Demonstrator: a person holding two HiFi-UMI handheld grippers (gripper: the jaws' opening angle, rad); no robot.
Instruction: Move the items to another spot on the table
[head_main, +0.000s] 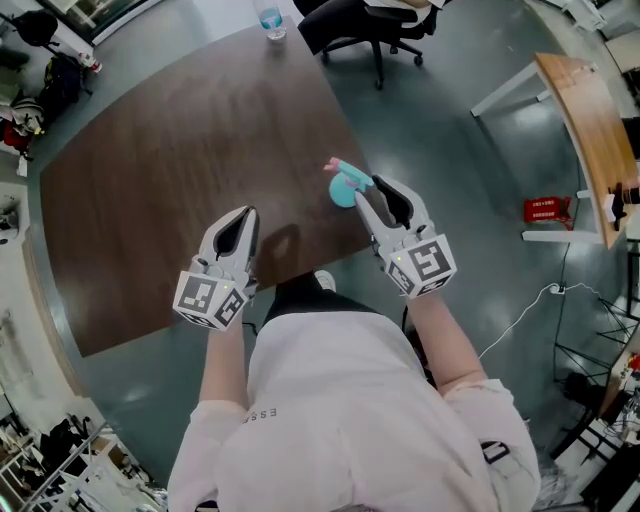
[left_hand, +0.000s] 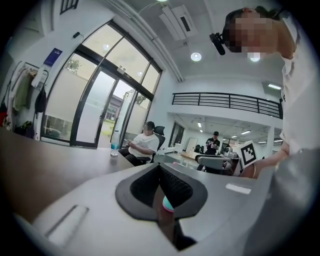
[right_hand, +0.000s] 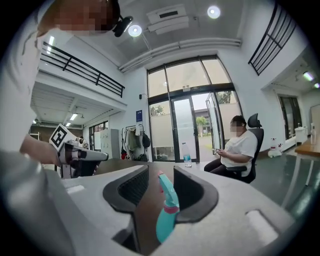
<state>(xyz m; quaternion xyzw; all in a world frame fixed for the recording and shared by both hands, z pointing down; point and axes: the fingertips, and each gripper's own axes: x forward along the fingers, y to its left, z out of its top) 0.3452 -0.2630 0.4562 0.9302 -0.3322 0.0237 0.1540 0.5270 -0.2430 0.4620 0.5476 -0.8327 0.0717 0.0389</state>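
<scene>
A teal spray bottle with a pink trigger (head_main: 345, 185) stands near the right edge of the dark wooden table (head_main: 180, 170). My right gripper (head_main: 375, 195) reaches it from the near side. In the right gripper view the bottle (right_hand: 167, 215) stands between the jaws of the right gripper (right_hand: 161, 172), close to the right pad with a gap to the left pad; the jaws are open. My left gripper (head_main: 243, 222) hovers over the table's near edge, well left of the bottle, shut and empty. In its own view the left gripper (left_hand: 160, 167) has its pads meeting at the tip.
A water bottle (head_main: 271, 20) stands at the table's far edge, next to a black office chair (head_main: 370, 25) where a person sits (right_hand: 240, 150). To the right on the grey floor are a wooden desk (head_main: 590, 130), a red box (head_main: 545, 210) and cables.
</scene>
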